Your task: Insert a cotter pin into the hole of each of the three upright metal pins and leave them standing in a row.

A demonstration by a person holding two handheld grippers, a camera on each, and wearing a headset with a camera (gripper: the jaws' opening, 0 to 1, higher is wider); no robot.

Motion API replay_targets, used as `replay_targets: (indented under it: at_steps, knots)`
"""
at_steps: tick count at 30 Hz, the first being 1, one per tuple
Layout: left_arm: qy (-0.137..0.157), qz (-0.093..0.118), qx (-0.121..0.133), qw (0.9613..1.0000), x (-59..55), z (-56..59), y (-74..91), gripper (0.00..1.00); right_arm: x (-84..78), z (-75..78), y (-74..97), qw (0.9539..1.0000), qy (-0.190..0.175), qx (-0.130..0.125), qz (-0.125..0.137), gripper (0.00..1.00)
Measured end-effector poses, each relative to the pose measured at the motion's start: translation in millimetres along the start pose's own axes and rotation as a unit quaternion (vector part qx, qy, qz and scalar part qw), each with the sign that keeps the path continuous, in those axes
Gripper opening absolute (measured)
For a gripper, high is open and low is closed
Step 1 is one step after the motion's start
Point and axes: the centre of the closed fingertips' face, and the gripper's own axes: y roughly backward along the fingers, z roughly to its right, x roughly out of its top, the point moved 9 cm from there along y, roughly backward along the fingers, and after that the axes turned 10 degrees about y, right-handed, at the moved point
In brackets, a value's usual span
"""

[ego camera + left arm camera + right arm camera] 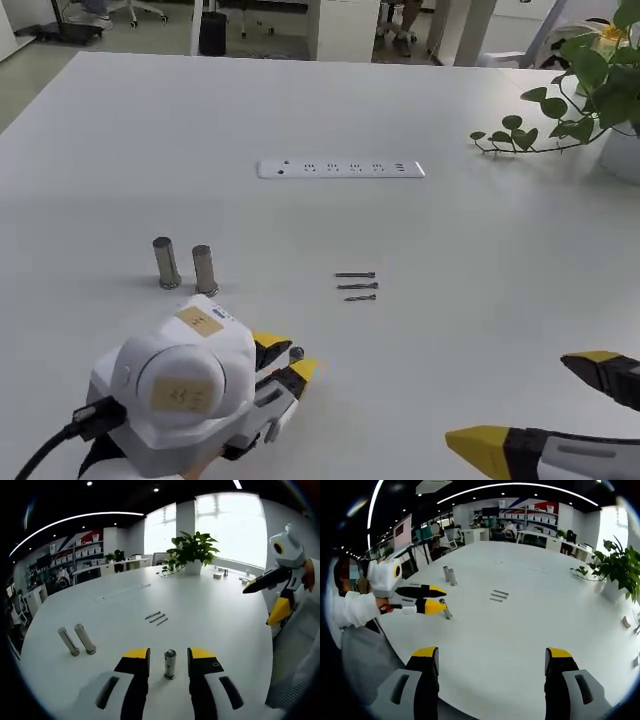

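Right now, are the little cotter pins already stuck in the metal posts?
No, the three cotter pins lie loose on the table, apart from the metal posts.

Head view: high over near table [450, 230] edge, facing forward-down; plant [590, 80] far at 2 o'clock.
Left gripper view: low, close to table, facing plant at 12 o'clock.
Right gripper view: higher, further back; left gripper [441, 598] at 10 o'clock.
All share cotter pins [356, 286], pin pair [166, 262].
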Motion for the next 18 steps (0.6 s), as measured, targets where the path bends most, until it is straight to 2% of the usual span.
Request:
replay_targets:
  at_steps: [5, 8, 9, 12, 14, 18]
  knots:
    - [-0.038, -0.012, -0.035, 0.9986, 9.0, 0.5, 9.9, 0.53, 0.3, 0.1, 1.3, 1.0, 0.002, 0.001, 0.0, 0.85]
    - [-0.071, -0.039, -0.063, 0.9947, 7.8, 0.0, 17.8, 0.67, 0.2, 0.7, 1.2, 1.0, 0.001, 0.001, -0.001, 0.85]
    - [-0.074, -0.043, -0.069, 0.9939, 7.3, 0.0, 20.0, 0.71, -0.2, 0.3, 1.5, 1.0, 0.001, 0.001, -0.001, 0.85]
    - [-0.038, -0.05, -0.103, 0.9927, 3.6, 2.2, 30.8, 0.89, -0.5, 0.8, 1.3, 1.0, 0.001, 0.002, -0.002, 0.85]
    - [-0.028, -0.05, -0.118, 0.9913, 0.9, 3.1, 39.8, 0.98, -0.8, 1.4, 2.1, 1.0, 0.001, 0.001, -0.002, 0.85]
    - [-0.029, -0.066, -0.134, 0.9883, -8.4, 5.0, 55.3, 0.99, -2.5, 2.8, 3.5, 1.0, -0.002, -0.001, -0.005, 0.85]
